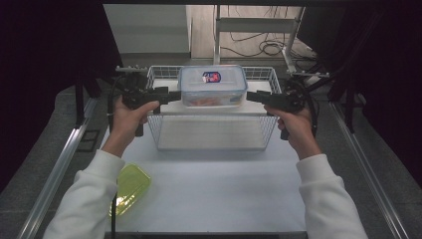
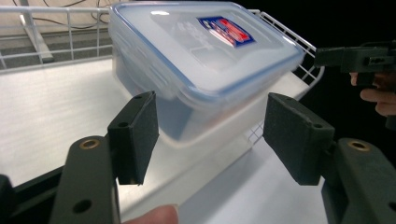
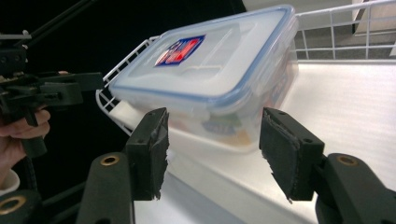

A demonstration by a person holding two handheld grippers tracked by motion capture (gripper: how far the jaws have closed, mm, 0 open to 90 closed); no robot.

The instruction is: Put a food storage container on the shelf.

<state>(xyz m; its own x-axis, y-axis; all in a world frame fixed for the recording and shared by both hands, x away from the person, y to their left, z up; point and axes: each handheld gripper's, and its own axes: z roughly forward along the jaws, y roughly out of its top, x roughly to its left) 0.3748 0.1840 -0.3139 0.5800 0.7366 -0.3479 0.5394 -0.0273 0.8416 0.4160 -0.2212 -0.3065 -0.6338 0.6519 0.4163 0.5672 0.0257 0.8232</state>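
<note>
A clear plastic box (image 1: 213, 85) with a blue-rimmed snap lid and a red and blue sticker rests in the far part of a white wire basket (image 1: 159, 130). Something orange shows through its wall. My left gripper (image 1: 176, 94) points at the box's left end and my right gripper (image 1: 250, 96) at its right end. In the left gripper view the jaws (image 2: 210, 130) stand open just short of the box (image 2: 201, 51). The right gripper view has its jaws (image 3: 212, 144) open too, with the box (image 3: 210, 79) close ahead. Neither pair of pads touches it.
A yellow-green plastic lid (image 1: 130, 186) lies on the white table (image 1: 214, 184) by the person's left sleeve. The basket's wire rim (image 2: 56, 9) rises around its pale floor. Metal rails run along both table sides, and cables lie on the floor beyond.
</note>
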